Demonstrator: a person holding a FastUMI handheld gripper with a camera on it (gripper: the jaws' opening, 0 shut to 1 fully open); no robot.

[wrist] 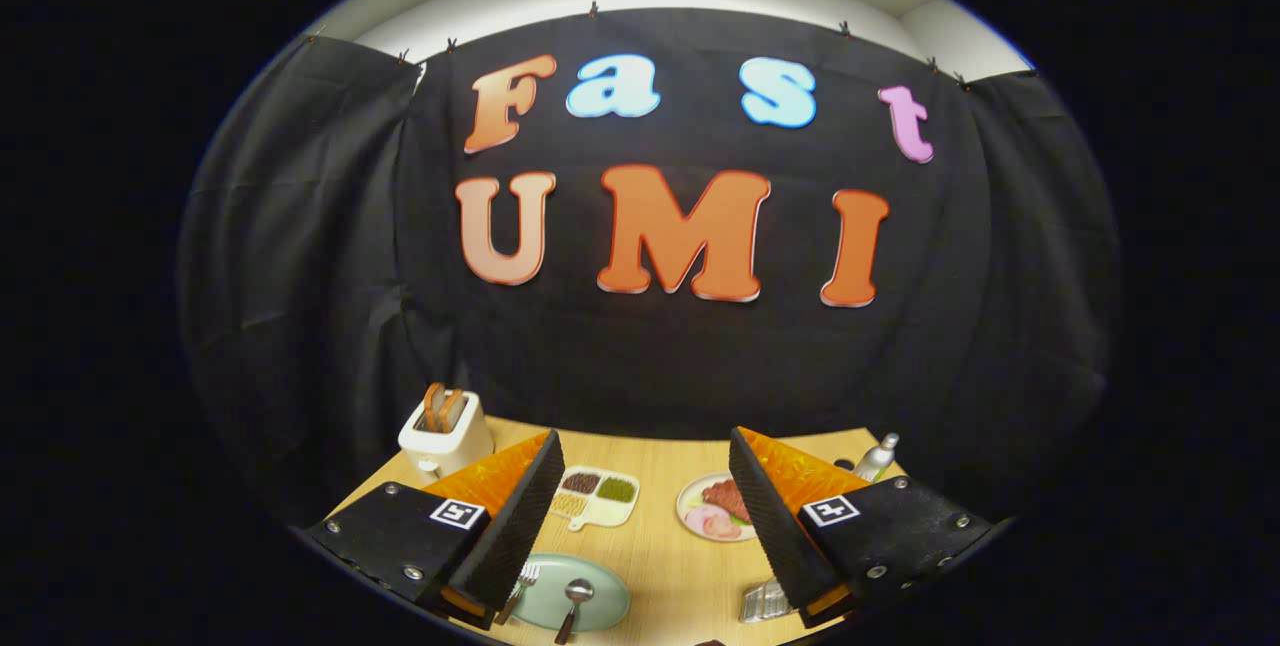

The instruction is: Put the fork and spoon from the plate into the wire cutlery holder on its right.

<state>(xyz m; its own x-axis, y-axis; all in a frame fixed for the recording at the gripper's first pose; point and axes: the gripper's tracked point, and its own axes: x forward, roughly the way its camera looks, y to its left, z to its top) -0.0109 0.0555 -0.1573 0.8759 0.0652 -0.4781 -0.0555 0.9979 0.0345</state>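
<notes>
Your gripper (640,516) is released: its two fingers (515,526) stand wide apart with nothing between the pads, and they hang above the near part of the table (660,566) without touching anything.

Look just below and between the fingers, closer to the left one. There sits the plate (570,591), pale green and round, partly tucked under the left finger's tip. The fork (520,589) lies on the plate's left side, tines pointing away from you, its handle passing under that finger. The spoon (574,606) lies beside it toward the plate's middle, bowl away from you and dark handle toward you. The two pieces rest near each other but apart.

Under the right finger's tip you see the holder (765,601), a wire piece, mostly hidden by the finger; whether it holds anything cannot be told.

Beyond the fingers, in the gap between them, a divided tray (597,496) shows four compartments of small foods, and to its right a dish (715,509) carries slices of meat, its right side hidden by the right finger.

Farther out, a toaster (445,434) with bread slices standing in its slots sits at the table's far left corner. A bottle (877,456) stands at the far right, just behind the right finger. The black cloth wall rises behind the table.
</notes>
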